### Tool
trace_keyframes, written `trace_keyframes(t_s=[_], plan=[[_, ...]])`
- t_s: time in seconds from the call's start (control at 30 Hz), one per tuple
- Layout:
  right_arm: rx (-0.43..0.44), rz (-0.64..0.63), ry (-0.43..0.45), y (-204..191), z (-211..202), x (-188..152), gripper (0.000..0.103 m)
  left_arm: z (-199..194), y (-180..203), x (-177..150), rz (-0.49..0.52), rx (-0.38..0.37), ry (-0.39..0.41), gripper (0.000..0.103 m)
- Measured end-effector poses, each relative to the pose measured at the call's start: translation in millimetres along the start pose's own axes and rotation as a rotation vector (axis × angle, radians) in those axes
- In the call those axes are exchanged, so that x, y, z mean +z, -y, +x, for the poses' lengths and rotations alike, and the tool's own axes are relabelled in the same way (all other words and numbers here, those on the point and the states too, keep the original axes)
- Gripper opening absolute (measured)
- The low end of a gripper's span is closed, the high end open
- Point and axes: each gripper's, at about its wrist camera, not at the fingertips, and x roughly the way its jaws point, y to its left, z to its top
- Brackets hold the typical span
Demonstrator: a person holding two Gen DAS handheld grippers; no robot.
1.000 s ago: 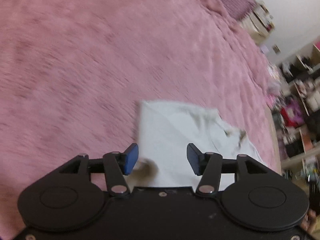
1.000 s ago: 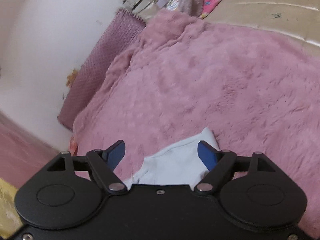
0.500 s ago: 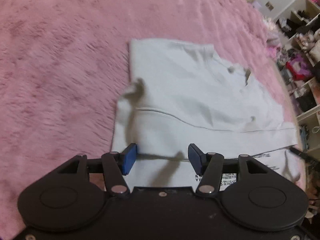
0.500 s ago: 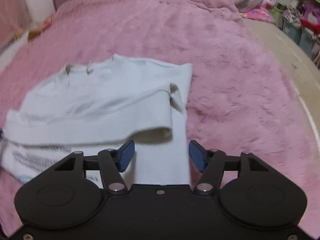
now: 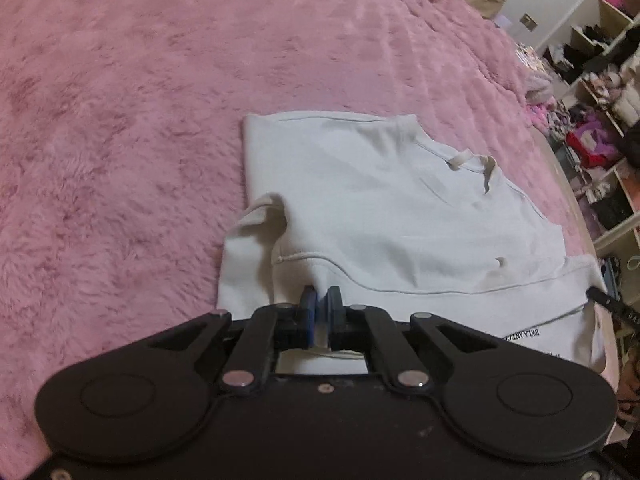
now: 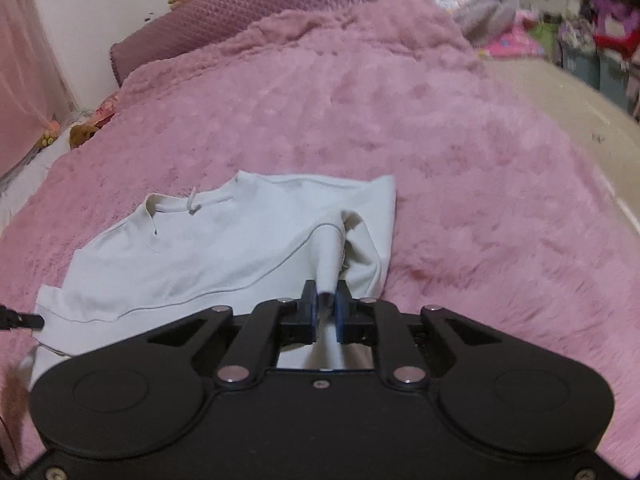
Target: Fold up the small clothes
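Observation:
A small white top (image 5: 380, 200) lies on the fluffy pink blanket (image 5: 120, 100), its upper layer folded over a lower one that carries printed lettering (image 5: 520, 336). A neck tie (image 5: 472, 160) shows near its far side. My left gripper (image 5: 320, 296) is at the near edge, its jaws closing tight with a pinch of the white cloth pressed between the blue pads. In the right wrist view the same top (image 6: 200, 248) spreads to the left. My right gripper (image 6: 326, 292) is closing on a raised ridge of cloth at the top's right side, pads pressing it.
A purple pillow (image 6: 240, 20) lies at the head of the bed against the wall. Open shelves (image 5: 600, 80) crammed with clothes and bags stand beyond the bed's right edge. A bare beige mattress edge (image 6: 560, 100) runs past the blanket. Small soft toys (image 6: 84, 132) sit at the left.
Both grippers went from wide open over the top to shut on its cloth. Both views swung and settled, and the top's near edge now bunches up between the pads.

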Motion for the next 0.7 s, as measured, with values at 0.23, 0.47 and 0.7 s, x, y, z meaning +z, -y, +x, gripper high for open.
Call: trace_keyframes(t_s=[0.23,0.47,0.7], plan=[[0.036,0.006,0.051,-7.1,-5.9,14.9,0.005,-10.6,4.9,28.1,-0.044,-0.095,0.052,0.002],[0.094,0.135,0.109,-2.6,16.7,52.2,0.005,2.5,8.8,80.3,-0.114,-0.153,0.11,0.001],[0.106,0.288,0.136,5.0,66.9,83.1,0.005,26.6,-21.5,115.6,-0.258,-0.083,0.145,0.0]])
